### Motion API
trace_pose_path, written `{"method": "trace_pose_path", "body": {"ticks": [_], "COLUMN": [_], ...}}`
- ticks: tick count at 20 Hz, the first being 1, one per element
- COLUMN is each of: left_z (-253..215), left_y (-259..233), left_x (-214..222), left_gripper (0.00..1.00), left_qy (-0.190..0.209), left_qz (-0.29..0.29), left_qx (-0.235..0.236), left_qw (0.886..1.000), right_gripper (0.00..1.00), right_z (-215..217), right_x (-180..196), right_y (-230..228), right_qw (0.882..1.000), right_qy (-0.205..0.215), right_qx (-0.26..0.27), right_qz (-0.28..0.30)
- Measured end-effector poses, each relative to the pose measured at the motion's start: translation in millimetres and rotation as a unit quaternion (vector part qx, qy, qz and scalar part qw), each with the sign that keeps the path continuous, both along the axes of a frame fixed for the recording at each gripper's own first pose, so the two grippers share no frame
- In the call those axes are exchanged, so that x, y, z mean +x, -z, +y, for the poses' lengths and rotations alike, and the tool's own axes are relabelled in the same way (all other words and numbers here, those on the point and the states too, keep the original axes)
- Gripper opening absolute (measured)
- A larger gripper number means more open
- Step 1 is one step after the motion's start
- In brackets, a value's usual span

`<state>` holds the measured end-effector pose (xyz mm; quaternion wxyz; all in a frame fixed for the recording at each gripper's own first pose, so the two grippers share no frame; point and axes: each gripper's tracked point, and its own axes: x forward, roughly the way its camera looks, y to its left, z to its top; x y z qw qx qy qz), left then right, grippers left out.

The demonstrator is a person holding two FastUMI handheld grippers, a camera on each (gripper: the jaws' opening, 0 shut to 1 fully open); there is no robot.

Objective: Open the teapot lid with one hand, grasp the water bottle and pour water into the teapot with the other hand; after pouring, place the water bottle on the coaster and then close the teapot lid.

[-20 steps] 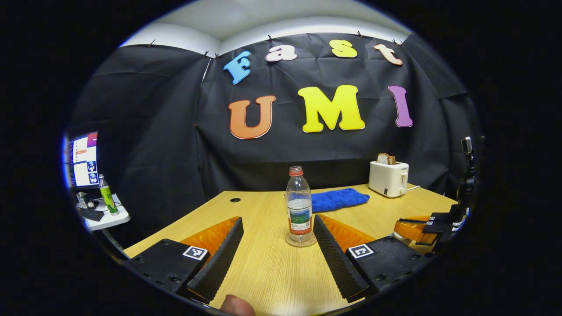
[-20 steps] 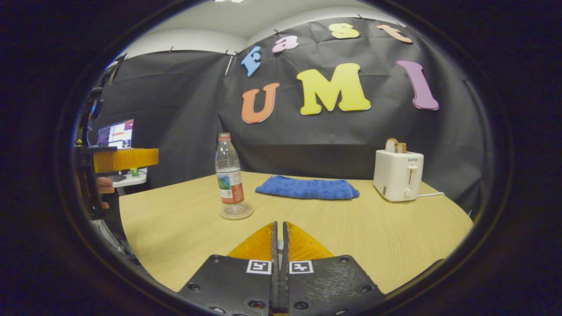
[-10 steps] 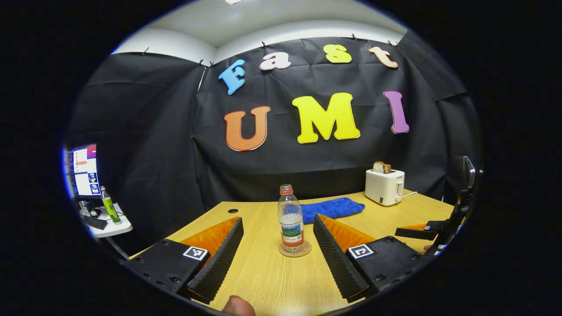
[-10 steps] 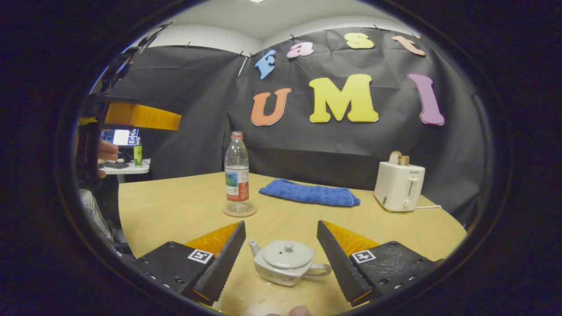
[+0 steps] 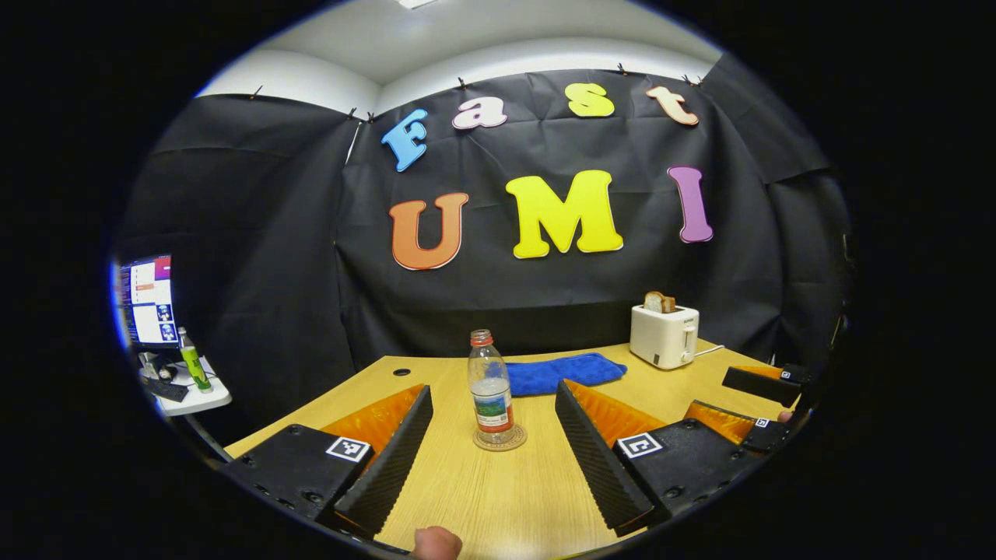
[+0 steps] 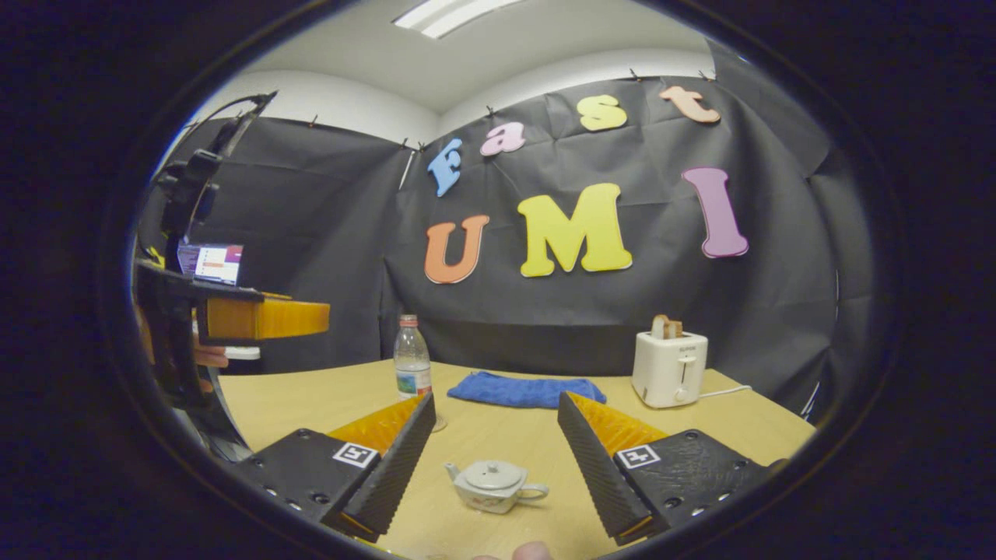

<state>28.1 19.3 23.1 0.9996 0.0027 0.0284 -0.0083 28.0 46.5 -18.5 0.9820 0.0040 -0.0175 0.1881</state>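
A clear water bottle (image 5: 489, 388) with a red cap stands upright on a round coaster (image 5: 499, 439) on the wooden table. My left gripper (image 5: 493, 429) is open, its fingers standing apart on either side of the bottle and short of it. In the right gripper view a small white teapot (image 6: 493, 484) sits on the table with its lid (image 6: 490, 472) on. My right gripper (image 6: 496, 430) is open above and behind the teapot. The bottle (image 6: 412, 368) stands farther back left there. The left gripper's body (image 6: 233, 319) hangs at the left edge, and the right gripper's fingers (image 5: 759, 383) show at the far right.
A white toaster (image 5: 664, 335) with bread stands at the back right, a folded blue towel (image 5: 562, 371) lies behind the bottle. A side table with a screen (image 5: 146, 302) and a green bottle (image 5: 189, 360) stands off to the left. The table's near edge is close below.
My right gripper went from shut to open and pulled up and back, leaving the lidded teapot on the table. My left gripper drew back from the bottle, which looks smaller now.
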Motion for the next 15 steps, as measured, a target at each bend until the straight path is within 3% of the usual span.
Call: {"method": "trace_pose_path", "body": {"ticks": [4, 7, 12, 15], "left_z": [-22, -24, -33, -44], "left_y": [-9, -19, -30, -36], "left_x": [-15, -24, -31, -22], "left_gripper": [0.99, 0.99, 0.99, 0.99], "left_qy": [0.021, 0.015, 0.012, 0.022], "left_qz": [-0.009, -0.025, -0.033, -0.045], "left_qx": [0.011, 0.027, 0.009, 0.005], "left_qw": [1.000, 0.999, 0.999, 0.999], "right_gripper": [0.97, 0.95, 0.92, 0.95], "right_z": [-27, -48, -60, -63], "right_x": [-11, -16, -25, -25], "right_y": [-46, -72, -72, -72], "right_qw": [1.000, 0.999, 0.998, 0.998], "right_qy": [0.019, 0.034, 0.052, 0.058], "right_qx": [-0.005, 0.014, 0.026, 0.021], "right_qz": [-0.011, -0.007, 0.006, 0.008]}}
